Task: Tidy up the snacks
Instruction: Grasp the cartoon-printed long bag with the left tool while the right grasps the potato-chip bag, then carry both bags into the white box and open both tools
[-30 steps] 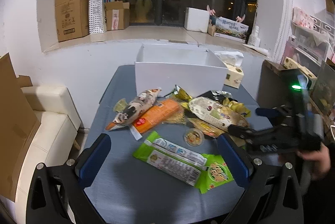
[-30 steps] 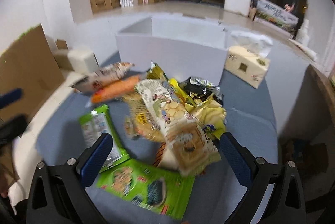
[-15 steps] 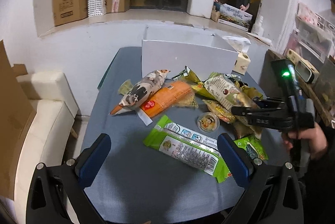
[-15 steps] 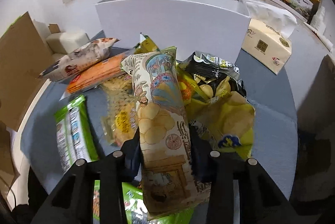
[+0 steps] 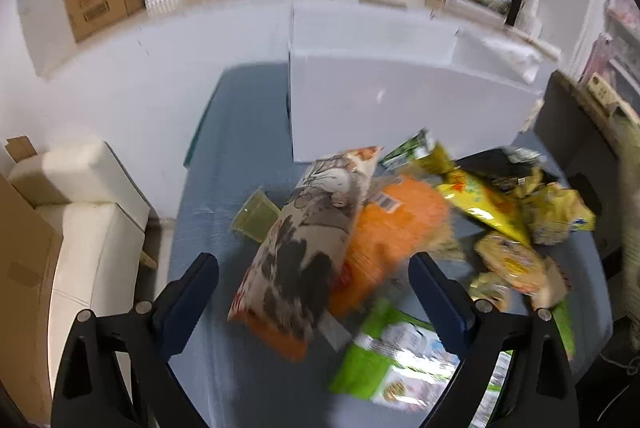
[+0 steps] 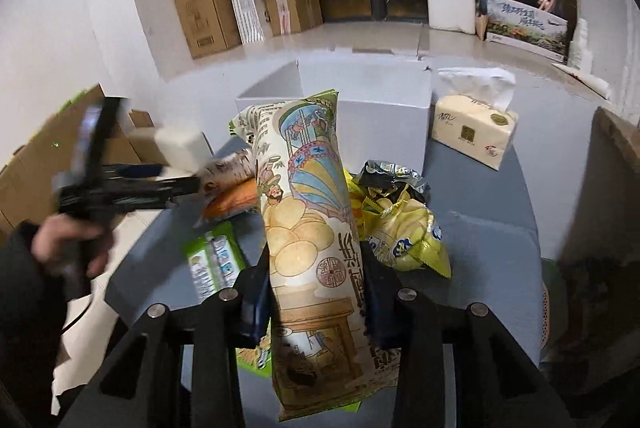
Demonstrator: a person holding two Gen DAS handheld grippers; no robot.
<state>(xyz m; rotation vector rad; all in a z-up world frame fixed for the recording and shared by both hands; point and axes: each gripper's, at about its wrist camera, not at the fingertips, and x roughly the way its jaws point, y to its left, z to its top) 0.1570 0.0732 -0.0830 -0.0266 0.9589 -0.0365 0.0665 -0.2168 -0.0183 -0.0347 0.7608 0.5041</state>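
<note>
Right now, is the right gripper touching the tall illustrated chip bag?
Touching. The right wrist view shows the right gripper closed on the tall illustrated chip bag, both blue pads pressed against its sides and denting it.

I count two grippers: left gripper point(image 5: 314, 290), right gripper point(image 6: 316, 284). One white bin point(image 5: 404, 108). One tissue box point(image 6: 472, 132). One long cream chip bag point(image 6: 308, 228) in my right. One grey-patterned bag point(image 5: 308, 248), one orange pack point(image 5: 384, 240), one green-white pack point(image 5: 396, 360), one small green cup point(image 5: 256, 220). Yellow bags: at least two point(image 5: 480, 200) point(image 6: 408, 236); pile blurred, full count uncertain. One sofa point(image 5: 80, 228).
</note>
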